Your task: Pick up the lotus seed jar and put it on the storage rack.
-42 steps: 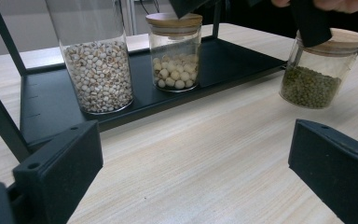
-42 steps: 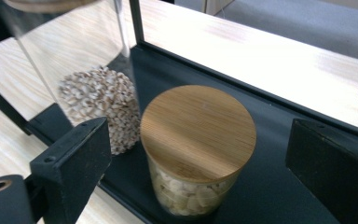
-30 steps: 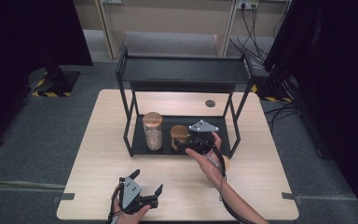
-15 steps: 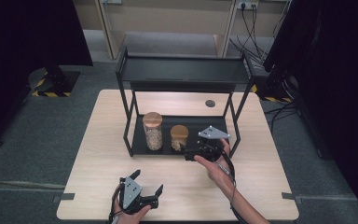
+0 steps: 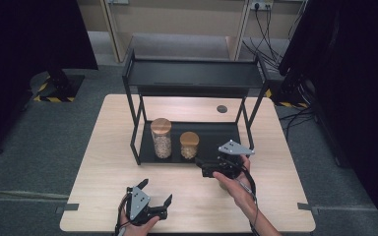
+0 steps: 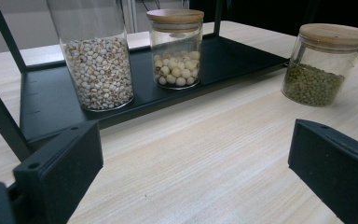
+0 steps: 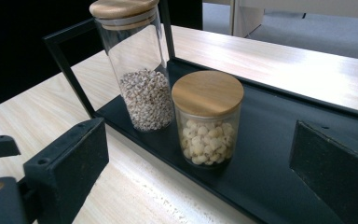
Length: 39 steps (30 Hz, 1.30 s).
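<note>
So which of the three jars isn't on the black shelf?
The jar of green beans. It stands on the bare table; the tall jar and short jar sit on the shelf tray.

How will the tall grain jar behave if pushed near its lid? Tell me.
The tall jar is narrow for its height, so it would probably tip rather than slide. Its grain fills only the lower part, likely steadying it somewhat. Its clear wall looks like smooth glass: probably slippery, breakable.

Wooden table [image 5: 108,162] carries black rack [image 5: 192,78] and green-bean jar [image 6: 325,64].
</note>
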Each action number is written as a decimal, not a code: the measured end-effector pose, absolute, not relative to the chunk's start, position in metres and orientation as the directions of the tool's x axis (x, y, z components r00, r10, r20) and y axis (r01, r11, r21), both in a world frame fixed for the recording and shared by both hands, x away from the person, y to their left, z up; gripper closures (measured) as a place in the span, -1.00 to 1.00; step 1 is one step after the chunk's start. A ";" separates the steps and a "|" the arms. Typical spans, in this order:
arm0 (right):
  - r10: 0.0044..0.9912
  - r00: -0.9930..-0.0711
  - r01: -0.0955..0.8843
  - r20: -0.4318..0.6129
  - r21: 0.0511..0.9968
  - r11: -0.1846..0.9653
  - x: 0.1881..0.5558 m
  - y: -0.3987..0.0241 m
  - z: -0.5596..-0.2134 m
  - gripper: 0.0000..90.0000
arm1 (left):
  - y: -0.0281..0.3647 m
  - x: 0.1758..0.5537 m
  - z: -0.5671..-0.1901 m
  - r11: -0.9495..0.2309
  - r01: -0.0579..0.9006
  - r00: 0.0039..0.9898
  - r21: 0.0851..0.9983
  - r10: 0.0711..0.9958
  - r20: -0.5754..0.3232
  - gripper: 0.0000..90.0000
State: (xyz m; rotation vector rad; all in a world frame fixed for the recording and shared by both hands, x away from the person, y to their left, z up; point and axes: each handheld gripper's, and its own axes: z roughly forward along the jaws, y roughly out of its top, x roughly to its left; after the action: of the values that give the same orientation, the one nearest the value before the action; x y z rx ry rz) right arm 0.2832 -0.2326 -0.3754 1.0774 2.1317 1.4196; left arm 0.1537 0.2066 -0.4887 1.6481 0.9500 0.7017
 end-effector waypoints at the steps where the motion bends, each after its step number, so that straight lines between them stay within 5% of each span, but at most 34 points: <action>1: 0.757 -0.643 0.396 0.115 0.896 0.201 0.282 -0.234 -0.376 -0.89 | 0.207 0.154 -0.489 -0.125 0.238 0.511 0.963 0.859 -0.015 -0.94; 39: 0.784 -0.605 0.402 0.136 0.902 0.154 0.237 -0.292 -0.397 -0.89 | 0.206 0.154 -0.489 -0.122 0.240 0.509 0.963 0.861 -0.018 -0.94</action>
State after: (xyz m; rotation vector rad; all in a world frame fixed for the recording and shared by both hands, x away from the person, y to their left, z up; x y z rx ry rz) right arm 0.2366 -0.2923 -0.3974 1.1342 2.0728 1.4366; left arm 0.1540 0.2058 -0.4889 1.6466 0.9537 0.7006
